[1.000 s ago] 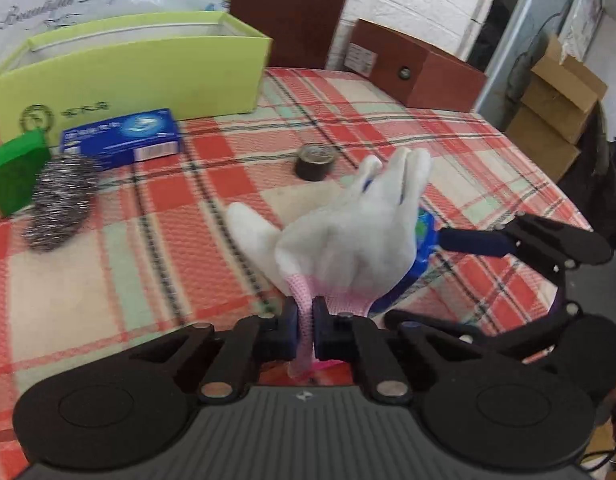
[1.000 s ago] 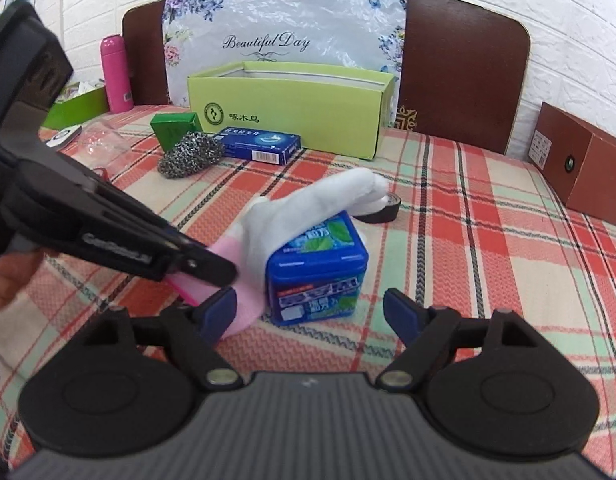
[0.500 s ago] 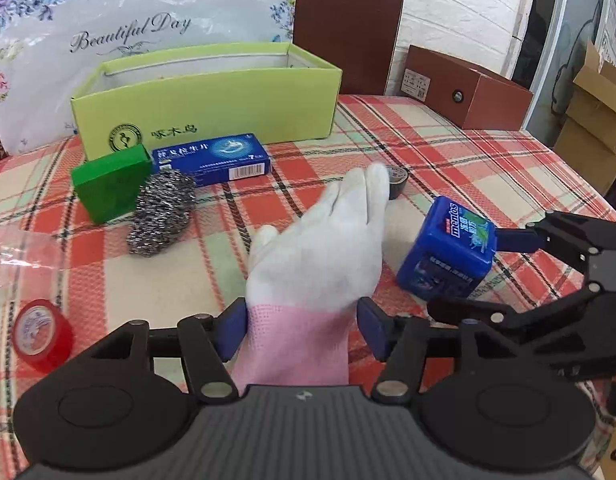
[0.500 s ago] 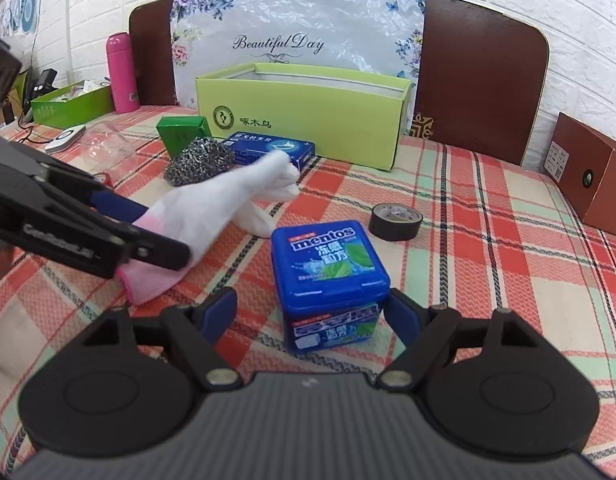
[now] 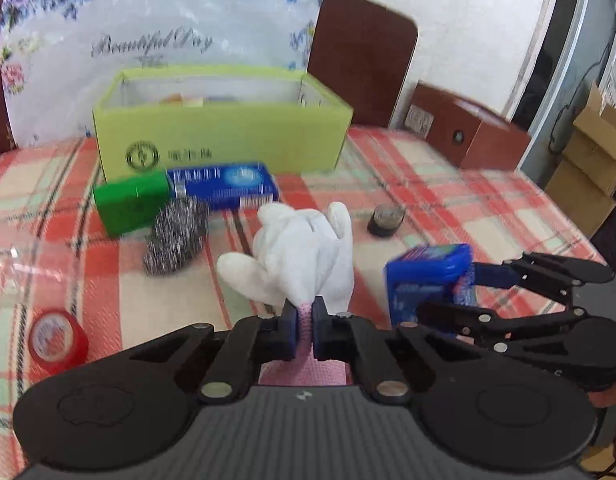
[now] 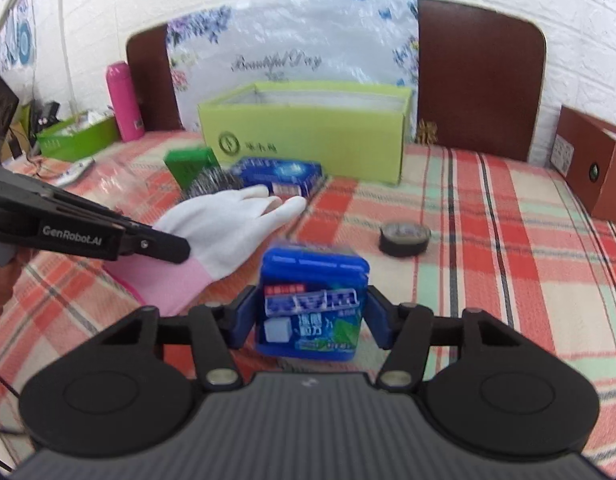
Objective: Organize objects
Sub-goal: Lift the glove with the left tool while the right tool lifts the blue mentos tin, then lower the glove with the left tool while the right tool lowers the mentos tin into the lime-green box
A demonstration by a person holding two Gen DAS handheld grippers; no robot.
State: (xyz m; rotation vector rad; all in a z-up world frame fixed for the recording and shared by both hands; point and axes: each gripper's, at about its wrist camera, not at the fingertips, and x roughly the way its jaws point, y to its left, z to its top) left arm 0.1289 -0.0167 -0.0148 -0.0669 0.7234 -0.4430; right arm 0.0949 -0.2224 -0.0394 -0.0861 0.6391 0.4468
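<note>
Left wrist view: left gripper (image 5: 303, 330) fingers have just clenched on the glove (image 5: 303, 248) cuff, while at 3 o'clock right gripper (image 6: 310, 322) fingers, just closing, grasp the mint box (image 6: 312, 304) above the bench (image 6: 488, 280).

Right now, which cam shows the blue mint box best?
Right wrist: the blue mint box sits centred and close between the right gripper pads, its label facing the lens. The left wrist view shows it only off to the side, blurred, partly hidden by the gripper.
</note>
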